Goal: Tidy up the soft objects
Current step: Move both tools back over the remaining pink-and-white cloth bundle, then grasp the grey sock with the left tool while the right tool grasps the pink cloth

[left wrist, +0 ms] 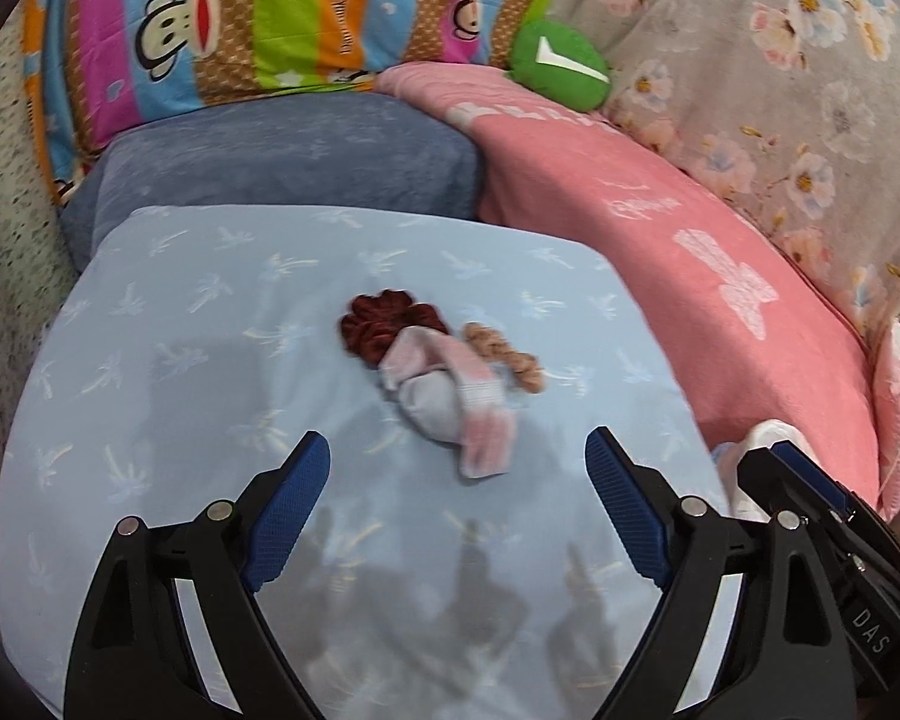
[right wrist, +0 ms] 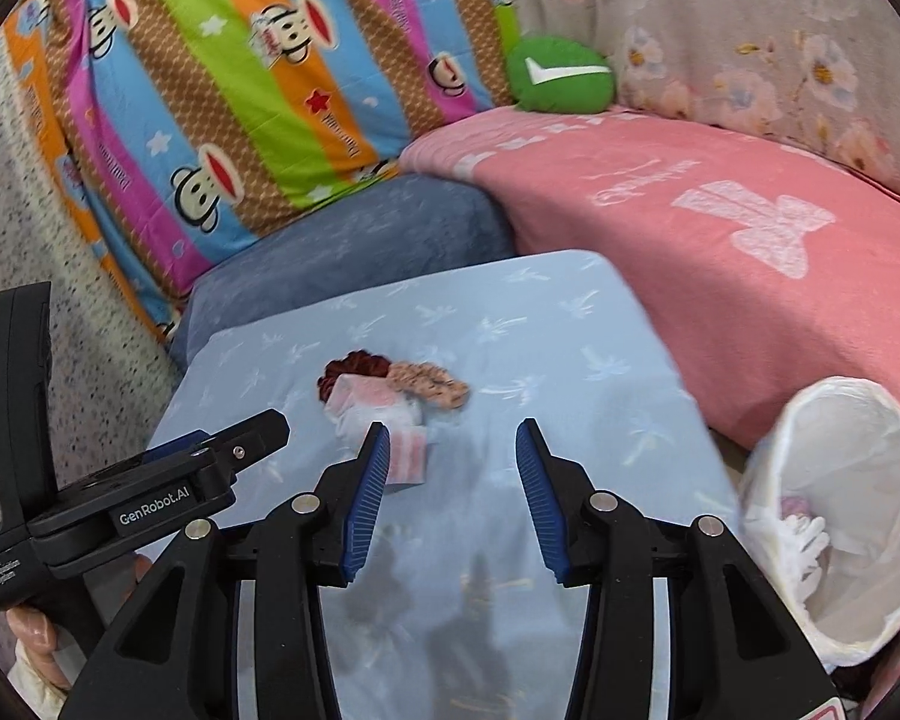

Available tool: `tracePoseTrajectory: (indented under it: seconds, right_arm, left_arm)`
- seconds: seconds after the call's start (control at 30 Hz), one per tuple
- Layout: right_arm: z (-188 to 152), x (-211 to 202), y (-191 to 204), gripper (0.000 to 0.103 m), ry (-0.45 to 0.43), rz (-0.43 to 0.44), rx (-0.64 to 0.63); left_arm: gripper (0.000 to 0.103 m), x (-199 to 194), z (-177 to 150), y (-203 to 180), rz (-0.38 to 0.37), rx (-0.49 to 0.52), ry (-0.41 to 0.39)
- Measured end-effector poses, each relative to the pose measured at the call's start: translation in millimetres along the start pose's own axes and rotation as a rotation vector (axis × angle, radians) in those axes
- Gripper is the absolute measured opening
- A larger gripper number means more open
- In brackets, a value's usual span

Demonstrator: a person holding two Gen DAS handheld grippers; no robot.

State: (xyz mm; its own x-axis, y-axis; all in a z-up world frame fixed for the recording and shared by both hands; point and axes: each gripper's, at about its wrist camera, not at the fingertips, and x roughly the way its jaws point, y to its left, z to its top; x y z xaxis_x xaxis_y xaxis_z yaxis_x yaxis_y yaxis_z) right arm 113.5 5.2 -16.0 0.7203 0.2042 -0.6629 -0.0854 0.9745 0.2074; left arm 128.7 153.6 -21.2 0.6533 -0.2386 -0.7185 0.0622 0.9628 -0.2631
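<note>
Two grippers: both in view, both empty.
Left gripper [left wrist: 457,516]: jaws spread wide, nothing between them, hovering over the near part of the light blue pillow [left wrist: 180,360]. Pile sits ahead of the tips, apart.
Right gripper [right wrist: 453,495]: jaws spread, narrower than the left, nothing held. Left pad overlaps the sock end in the right wrist view; contact cannot be told.
Soft items on pillow: three, in one touching pile near the pillow's middle.
Scrunchies: two. One dark red scrunchie [left wrist: 375,319] at the pile's far left, one tan scrunchie [left wrist: 507,357] at its right.
Socks: one pink-and-white sock [left wrist: 450,396], bunched, lying over the edges of both scrunchies, its cuff end pointing toward the grippers.
Pillows/cushions: four counted. Light blue pillow with palm print in front; one darker blue cushion [left wrist: 294,162] behind it, touching; one pink pillow [left wrist: 678,276] on the right; one striped monkey-print pillow [left wrist: 240,18] at the back.
Green plush: one green round plush [left wrist: 561,63] with a white check mark, on the pink pillow's far end.
Floral cover: one floral blanket [left wrist: 780,90], far right.
Bin: one white-lined bin [right wrist: 852,498] just right of the blue pillow, with some pale soft items inside; count unclear.
Hand: one hand [right wrist: 30,630] gripping the left gripper's handle, bottom left of the right wrist view.
</note>
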Motion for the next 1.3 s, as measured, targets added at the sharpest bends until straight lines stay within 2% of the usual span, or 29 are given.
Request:
tracePoseTrajectory:
  seconds: [0.27, 0.5, 0.8, 0.9, 0.93, 1.0, 1.03, 1.2, 1.3]
  right_arm:
    - [-3, 65, 37, 0.048, 0.079, 0.033, -0.052]
    - [1, 116, 47, 0.048, 0.122, 0.025, -0.058]
    - [1, 157, 49, 0.047, 0.167, 0.000, -0.057]
    - [-1, 161, 42, 0.036, 0.171, 0.003, -0.036]
    - [-1, 160, 40, 0.028, 0.176, 0.011, -0.026]
    - [-3, 154, 35, 0.020, 0.172, 0.020, -0.013]
    - [-3, 152, 34, 0.011, 0.170, 0.019, -0.014]
    - [-8, 128, 21, 0.004, 0.142, 0.033, 0.034]
    - [-7, 112, 12, 0.004, 0.114, 0.044, 0.073]
  left_arm:
    - [0.085, 11, -1, 51, 0.095, -0.047, 0.018]
    - [0.085, 29, 0, 78, 0.108, -0.090, 0.045]
    - [0.085, 49, 2, 82, 0.091, -0.088, 0.074]
    - [0.085, 54, 4, 80, 0.083, -0.081, 0.079]
    - [0.085, 56, 4, 78, 0.079, -0.079, 0.082]
    - [0.085, 60, 4, 75, 0.068, -0.075, 0.087]
    - [0.085, 61, 4, 73, 0.064, -0.073, 0.088]
    - [0.085, 68, 2, 57, 0.026, -0.060, 0.101]
    - [0.085, 71, -1, 44, -0.002, -0.040, 0.106]
